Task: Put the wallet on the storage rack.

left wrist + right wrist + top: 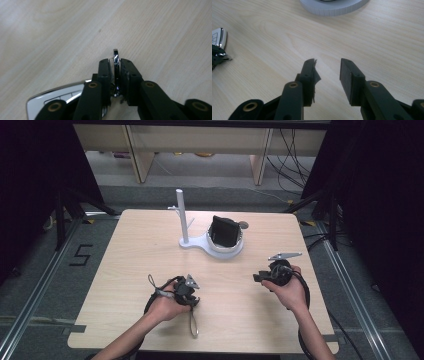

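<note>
Chrome ring (115,65) sits pinched between the left tool (115,62) jaws.

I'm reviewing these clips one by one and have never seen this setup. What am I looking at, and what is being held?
A person stands at a wooden table holding a hand-held gripper in each hand. The high view looks down from above; the other two pictures come from cameras riding on each gripper. The left gripper has its fingers shut on a chrome ring attached to a car key fob. The right gripper is open and holds nothing. Farther back stands a white stand whose round base carries a black object.
</note>
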`<state>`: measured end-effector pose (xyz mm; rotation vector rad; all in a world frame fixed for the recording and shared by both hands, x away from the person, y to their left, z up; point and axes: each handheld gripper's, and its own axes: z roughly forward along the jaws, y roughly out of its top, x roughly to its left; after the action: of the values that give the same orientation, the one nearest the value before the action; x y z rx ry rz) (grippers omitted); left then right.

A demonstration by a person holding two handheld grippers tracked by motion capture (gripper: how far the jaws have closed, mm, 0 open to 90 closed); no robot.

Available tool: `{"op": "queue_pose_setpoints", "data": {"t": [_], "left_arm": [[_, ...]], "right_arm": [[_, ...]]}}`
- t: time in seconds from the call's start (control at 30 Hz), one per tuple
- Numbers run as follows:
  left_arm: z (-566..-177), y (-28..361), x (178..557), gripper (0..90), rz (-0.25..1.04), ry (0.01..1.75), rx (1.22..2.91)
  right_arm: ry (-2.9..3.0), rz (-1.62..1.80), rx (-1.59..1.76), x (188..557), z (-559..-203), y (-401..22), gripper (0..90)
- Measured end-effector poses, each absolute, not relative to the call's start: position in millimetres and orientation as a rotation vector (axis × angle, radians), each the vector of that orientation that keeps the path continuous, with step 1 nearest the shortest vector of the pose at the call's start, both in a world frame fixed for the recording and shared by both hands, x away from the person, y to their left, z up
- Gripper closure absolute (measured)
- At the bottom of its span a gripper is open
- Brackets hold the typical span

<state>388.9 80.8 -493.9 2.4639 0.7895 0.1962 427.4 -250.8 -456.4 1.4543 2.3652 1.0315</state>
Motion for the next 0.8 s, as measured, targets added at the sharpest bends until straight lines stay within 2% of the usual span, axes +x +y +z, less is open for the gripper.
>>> {"op": "queue_pose_setpoints", "data": {"t": [0.17,0.3,0.33,0.37,0.4,0.6,0.7,0.8], "left_arm": [[-493.6,80.2,388.5,75.7,0.202,0.809,2.462],[-492.5,80.3,388.4,80.3,0.194,0.821,2.474],[-491.9,80.5,388.0,78.8,0.191,0.821,2.481],[-491.2,80.5,387.0,71.3,0.186,0.828,2.472],[-491.2,80.5,387.0,69.9,0.186,0.828,2.472],[-489.8,79.2,382.6,69.6,0.247,0.812,2.516],[-489.7,79.3,381.2,73.4,0.254,0.816,2.532],[-489.2,79.8,380.7,82.3,0.255,0.752,2.569]], "right_arm": [[2.375,1.028,1.445,428.0,-456.7,-251.8,65.7],[2.390,1.057,1.361,428.9,-456.5,-253.7,65.6],[2.391,1.053,1.376,428.3,-455.9,-253.6,65.6],[2.387,1.054,1.415,427.9,-456.3,-253.3,65.5],[2.387,1.054,1.415,427.9,-456.3,-253.3,65.5],[2.368,1.038,1.449,426.2,-456.8,-252.2,65.5],[2.391,1.061,1.387,427.9,-458.0,-252.9,65.4],[2.393,1.055,1.369,428.9,-458.9,-253.6,65.4]]}}
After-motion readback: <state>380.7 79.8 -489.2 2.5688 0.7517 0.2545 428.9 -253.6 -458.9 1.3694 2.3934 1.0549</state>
